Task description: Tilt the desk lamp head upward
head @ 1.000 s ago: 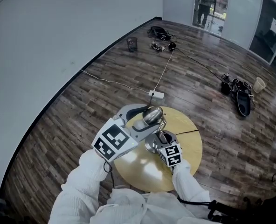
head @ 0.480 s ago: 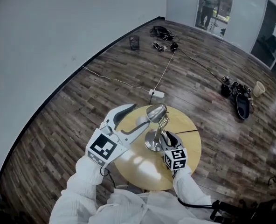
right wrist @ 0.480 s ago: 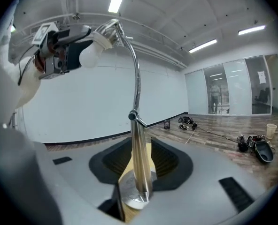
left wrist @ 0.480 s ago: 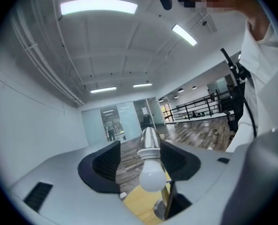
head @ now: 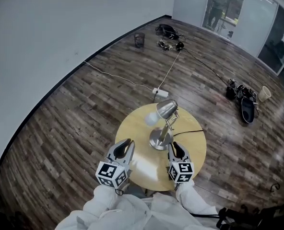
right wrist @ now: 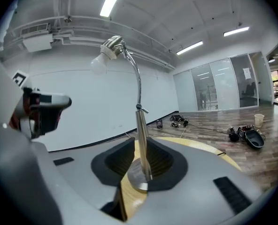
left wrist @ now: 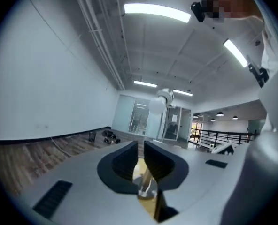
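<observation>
The silver desk lamp stands in the middle of a round wooden table, its head raised on the curved neck and the white bulb pointing left. My left gripper sits back at the table's front left, well clear of the lamp. Its jaws are closing to a narrow gap with nothing between them. My right gripper rests just in front of the lamp base, apart from it. The stem and base show beyond its slightly parted jaws. The lamp head stands high.
A black cord runs off the table's right side. On the wooden floor lie a white power strip, a dark bin, bags, a dark shoe-like heap and a cup. A person stands behind glass doors.
My left gripper let go of the lamp head, drew back to the table's front edge and narrowed its jaws. The right gripper backed slightly off the base. The lamp head now stands free.
</observation>
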Demonstrator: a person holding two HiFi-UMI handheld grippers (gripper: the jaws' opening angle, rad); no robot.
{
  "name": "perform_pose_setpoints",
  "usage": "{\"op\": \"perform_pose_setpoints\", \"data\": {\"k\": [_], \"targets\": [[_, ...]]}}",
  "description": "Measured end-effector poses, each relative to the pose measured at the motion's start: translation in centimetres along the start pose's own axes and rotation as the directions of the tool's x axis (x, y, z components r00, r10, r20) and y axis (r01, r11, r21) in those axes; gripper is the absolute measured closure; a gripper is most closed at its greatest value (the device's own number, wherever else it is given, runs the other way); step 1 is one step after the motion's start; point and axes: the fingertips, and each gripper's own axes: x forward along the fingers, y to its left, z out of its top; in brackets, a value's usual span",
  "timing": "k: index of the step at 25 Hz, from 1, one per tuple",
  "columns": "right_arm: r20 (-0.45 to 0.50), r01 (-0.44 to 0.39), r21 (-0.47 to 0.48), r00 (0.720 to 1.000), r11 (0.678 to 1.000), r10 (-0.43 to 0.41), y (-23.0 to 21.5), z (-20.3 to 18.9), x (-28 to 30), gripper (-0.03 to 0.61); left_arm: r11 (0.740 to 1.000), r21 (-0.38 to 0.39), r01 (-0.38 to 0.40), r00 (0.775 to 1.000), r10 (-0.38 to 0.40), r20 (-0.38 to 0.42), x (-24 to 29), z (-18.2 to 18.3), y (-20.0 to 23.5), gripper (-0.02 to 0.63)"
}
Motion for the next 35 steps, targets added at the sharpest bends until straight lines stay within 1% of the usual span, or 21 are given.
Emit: {"op": "perform_pose_setpoints", "data": {"k": [1, 2, 5, 7, 9, 11, 13, 15, 17, 20, 22, 23, 25, 28, 32, 35], "targets": [[0.005, -0.001, 0.012, 1.0, 1.0, 0.001, 0.6, 0.0, -0.2, 0.503, 1.0, -0.011, 0.001, 0.999, -0.001, -0.046, 0.0, -2.3, -0.7, 0.599], [0.007, -0.003, 0.021, 1.0, 1.0, 0.003, 1.1, -0.1, -0.3, 0.518, 1.0, -0.017, 0.009, 0.996, -0.011, -0.088, 0.1, -4.3, -1.5, 0.612], [0.0, -0.009, 0.028, 1.0, 1.0, 0.009, 2.6, -0.4, -0.8, 0.543, 0.998, -0.03, 0.057, 0.982, -0.062, -0.179, 0.3, -8.4, -4.0, 0.612], [-0.009, -0.011, 0.024, 1.0, 1.0, 0.011, 3.3, -0.7, -1.1, 0.55, 0.997, -0.031, 0.074, 0.973, -0.079, -0.216, 0.5, -9.8, -5.0, 0.612], [-0.016, -0.007, 0.023, 1.0, 1.0, 0.007, 3.7, -0.9, -1.4, 0.552, 0.996, -0.023, 0.082, 0.968, -0.086, -0.237, 0.6, -10.5, -5.5, 0.612], [-0.02, 0.004, 0.025, 1.0, 1.0, -0.004, 4.0, -1.1, -1.8, 0.554, 0.997, -0.016, 0.079, 0.966, -0.08, -0.244, 0.7, -10.7, -5.5, 0.612], [-0.019, 0.022, 0.036, 1.0, 0.999, -0.021, 4.0, -1.1, -2.2, 0.557, 0.998, -0.008, 0.056, 0.968, -0.056, -0.245, 0.7, -10.5, -4.9, 0.612], [-0.019, 0.048, 0.071, 0.999, 0.996, -0.047, 3.8, -1.0, -2.8, 0.558, 1.0, -0.004, 0.028, 0.97, -0.028, -0.241, 0.7, -10.2, -4.3, 0.612], [-0.015, 0.073, 0.118, 0.997, 0.99, -0.071, 3.7, -0.9, -3.7, 0.563, 1.0, 0.005, 0.017, 0.973, -0.016, -0.231, 0.5, -9.9, -4.0, 0.612], [0.0, 0.086, 0.137, 0.996, 0.987, -0.087, 4.0, -0.6, -5.3, 0.563, 0.999, 0.015, 0.039, 0.974, -0.035, -0.225, 0.2, -9.8, -4.4, 0.612], [-0.001, 0.092, 0.122, 0.996, 0.988, -0.092, 4.0, -0.6, -6.1, 0.563, 0.998, -0.008, 0.06, 0.971, -0.06, -0.229, -0.1, -9.6, -5.2, 0.612], [-0.004, 0.093, 0.115, 0.996, 0.989, -0.093, 4.0, -0.7, -6.5, 0.563, 0.998, -0.016, 0.068, 0.971, -0.07, -0.229, -0.4, -9.4, -5.7, 0.612], [-0.003, 0.089, 0.11, 0.996, 0.99, -0.089, 4.1, -0.8, -7.3, 0.563, 0.998, -0.002, 0.07, 0.97, -0.068, -0.232, -1.2, -9.3, -6.5, 0.612], [0.015, 0.07, 0.108, 0.997, 0.992, -0.072, 4.8, -0.9, -9.3, 0.563, 0.999, 0.03, 0.041, 0.969, -0.032, -0.244, -3.1, -9.8, -7.5, 0.612], [0.029, 0.044, 0.112, 0.998, 0.993, -0.047, 5.8, -1.8, -13.3, 0.563, 1.0, 0.026, -0.007, 0.972, 0.012, -0.236, -6.2, -10.3, -9.5, 0.612], [0.027, 0.027, 0.124, 0.999, 0.992, -0.031, 6.5, -3.0, -16.7, 0.563, 0.999, 0.031, -0.019, 0.974, 0.025, -0.227, -8.9, -10.9, -11.9, 0.612]]}}
